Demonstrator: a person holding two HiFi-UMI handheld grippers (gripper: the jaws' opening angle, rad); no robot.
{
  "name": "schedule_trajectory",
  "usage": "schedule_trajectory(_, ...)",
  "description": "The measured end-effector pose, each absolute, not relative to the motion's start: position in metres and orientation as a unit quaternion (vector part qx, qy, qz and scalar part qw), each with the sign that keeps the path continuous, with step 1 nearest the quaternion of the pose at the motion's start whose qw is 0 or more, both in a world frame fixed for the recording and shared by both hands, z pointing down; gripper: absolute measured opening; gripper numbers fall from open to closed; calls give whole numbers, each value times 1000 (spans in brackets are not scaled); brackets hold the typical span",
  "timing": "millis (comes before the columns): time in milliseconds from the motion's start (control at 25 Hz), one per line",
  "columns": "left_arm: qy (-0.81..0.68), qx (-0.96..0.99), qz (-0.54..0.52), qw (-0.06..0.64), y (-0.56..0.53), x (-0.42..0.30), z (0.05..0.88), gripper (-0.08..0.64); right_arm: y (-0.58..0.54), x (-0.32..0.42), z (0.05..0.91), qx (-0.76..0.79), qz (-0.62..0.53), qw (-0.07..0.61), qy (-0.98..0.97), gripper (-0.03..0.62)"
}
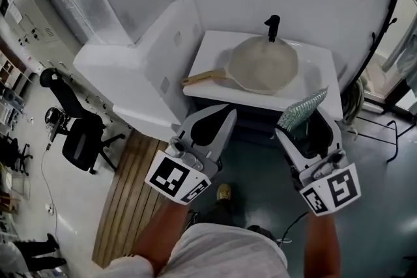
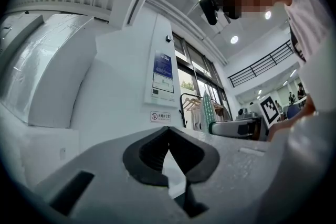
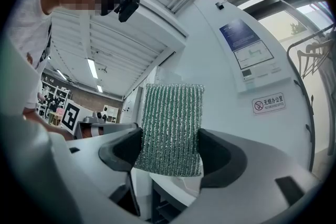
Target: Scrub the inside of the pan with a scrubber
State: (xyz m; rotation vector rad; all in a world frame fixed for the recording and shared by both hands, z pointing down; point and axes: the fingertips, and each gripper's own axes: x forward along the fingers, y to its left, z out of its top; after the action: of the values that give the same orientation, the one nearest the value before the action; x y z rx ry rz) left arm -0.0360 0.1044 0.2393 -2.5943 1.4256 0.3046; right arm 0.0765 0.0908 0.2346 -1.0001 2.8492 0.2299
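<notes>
Finding: the pan (image 1: 264, 65) rests on the white counter (image 1: 313, 55), its bowl near the middle and just in front of the black tap (image 1: 272, 28) at the back edge. Its long axis runs across the counter, and the wooden handle (image 1: 202, 78) reaches out to the front-left corner.

Right gripper (image 1: 305, 124): jaws are clamped on the scrubber (image 3: 170, 128), a green mesh pad standing up above the fingertips. It hangs short of the counter's front edge, toward the right corner. The bowl lies ahead of the pad and slightly to its left.

Left gripper (image 1: 225, 115): jaws are closed together with nothing between them. It is also short of the front edge and is the nearer of the two to the handle.

Assessment: scrubbing has not begun. The pad must go forward over the rim and down into the bowl, while the empty gripper is placed to steady the handle.
</notes>
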Motion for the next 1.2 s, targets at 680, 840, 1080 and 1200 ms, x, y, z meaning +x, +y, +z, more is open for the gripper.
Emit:
schedule_trajectory(680,448,-891,59,47,-71,-98,269,15,-61,16,248,-374,59,19,925,339)
schedule_trajectory(840,455,-889,46,36,-103,-104,279,15,-88,12,251,-374,57,9,926,339)
schedule_trajectory(1080,471,-882,16,19,-147,-113,297,17,-130,7,263,-360,53,-3,932,339)
schedule_trajectory(1200,486,-874,-9,0,-174,-116,311,17,-154,5,271,-351,48,-14,935,339)
